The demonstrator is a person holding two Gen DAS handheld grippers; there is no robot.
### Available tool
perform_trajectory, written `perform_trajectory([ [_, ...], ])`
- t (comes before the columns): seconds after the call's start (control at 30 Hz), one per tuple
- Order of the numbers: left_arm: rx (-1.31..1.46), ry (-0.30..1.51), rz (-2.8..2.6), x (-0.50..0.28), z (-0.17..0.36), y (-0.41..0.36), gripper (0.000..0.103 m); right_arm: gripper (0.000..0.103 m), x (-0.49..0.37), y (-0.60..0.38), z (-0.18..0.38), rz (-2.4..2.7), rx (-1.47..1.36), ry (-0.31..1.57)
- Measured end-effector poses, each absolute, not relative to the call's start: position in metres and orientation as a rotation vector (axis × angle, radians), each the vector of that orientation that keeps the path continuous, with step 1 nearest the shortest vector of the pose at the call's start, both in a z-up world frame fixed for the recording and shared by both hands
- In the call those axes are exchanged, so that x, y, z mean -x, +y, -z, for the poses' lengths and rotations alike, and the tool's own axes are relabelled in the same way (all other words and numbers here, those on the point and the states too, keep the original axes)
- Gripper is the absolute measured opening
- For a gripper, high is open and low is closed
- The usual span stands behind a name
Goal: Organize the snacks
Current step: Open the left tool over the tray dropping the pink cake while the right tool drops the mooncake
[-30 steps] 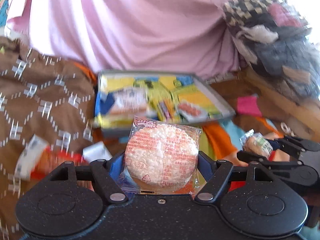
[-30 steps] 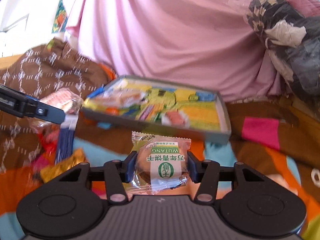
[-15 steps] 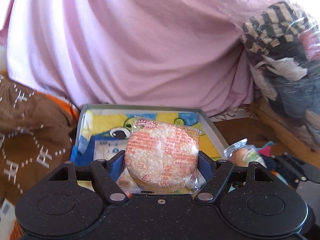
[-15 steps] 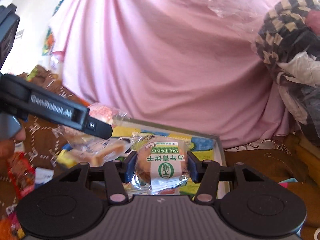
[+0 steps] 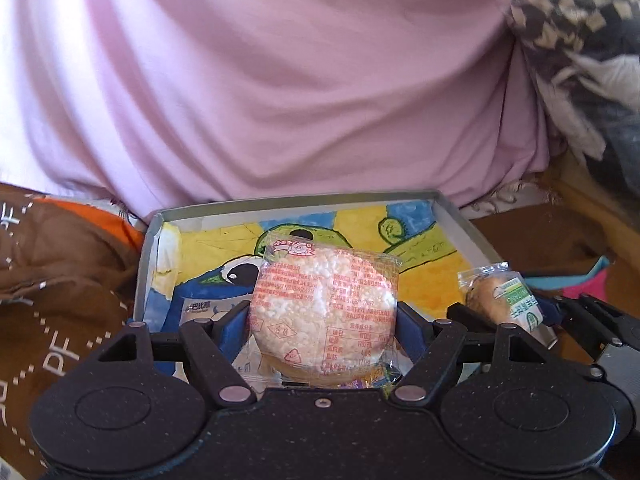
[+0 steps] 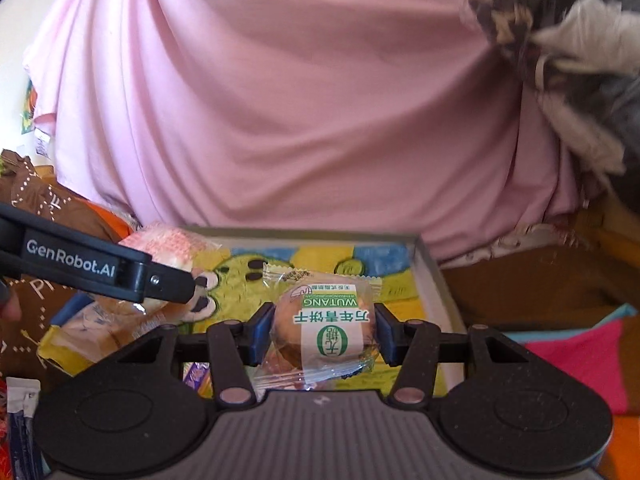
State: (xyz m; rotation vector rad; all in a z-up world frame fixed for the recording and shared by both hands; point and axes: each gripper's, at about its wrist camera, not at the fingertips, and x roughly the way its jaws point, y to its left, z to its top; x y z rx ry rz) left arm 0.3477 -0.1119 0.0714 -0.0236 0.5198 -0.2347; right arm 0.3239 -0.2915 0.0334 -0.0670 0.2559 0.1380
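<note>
Sitting between the blue pads of the left claw (image 5: 323, 322), a round puffed-rice cake in a clear wrapper with red print (image 5: 322, 312) is held upright above the near end of a shallow grey tray (image 5: 460, 220); the pads press its two edges, so the claw is closed on it; the right claw (image 6: 323, 334) likewise grips a brown biscuit in a clear wrapper with a green and white label (image 6: 325, 330), pinched at both sides and hanging over the same tray (image 6: 434, 276); from the left wrist view that biscuit (image 5: 498, 300) shows just to the right, near the tray's right wall; from the right wrist view the rice cake (image 6: 168, 246) shows at the left, over the tray's far left corner; the tray floor carries a bright cartoon drawing in yellow, green and blue (image 5: 420, 248); a few other wrapped snacks already lie in its near left part, among them a blue and white packet (image 5: 200, 308) and a pale packet with a yellow edge (image 6: 92, 340); behind the tray hangs a large pink cloth (image 5: 280, 80); brown patterned fabric (image 5: 52, 280) lies at the left, and a dark checked bundle (image 5: 580, 40) sits at the upper right.
</note>
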Motion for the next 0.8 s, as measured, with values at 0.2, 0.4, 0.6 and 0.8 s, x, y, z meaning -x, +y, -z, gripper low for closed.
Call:
perform_trajectory([
  [0.2, -0.040, 0.542, 0.190, -0.363, -0.059, -0.124, 0.076, 0.058, -0.329, -0.292, -0.024, -0.138, 0.050, 0.275],
  [0.4, -0.021, 0.593, 0.165, -0.373, -0.051, -0.125, 0.076, 0.059, -0.326, -0.295, -0.013, -0.116, -0.007, 0.300],
  [0.6, -0.034, 0.592, 0.159, -0.377, -0.049, -0.129, 0.077, 0.070, -0.328, -0.296, -0.010, -0.106, -0.028, 0.301],
  [0.8, 0.005, 0.603, 0.137, -0.376, -0.047, -0.124, 0.089, 0.098, -0.317, -0.301, -0.005, -0.080, -0.073, 0.263],
])
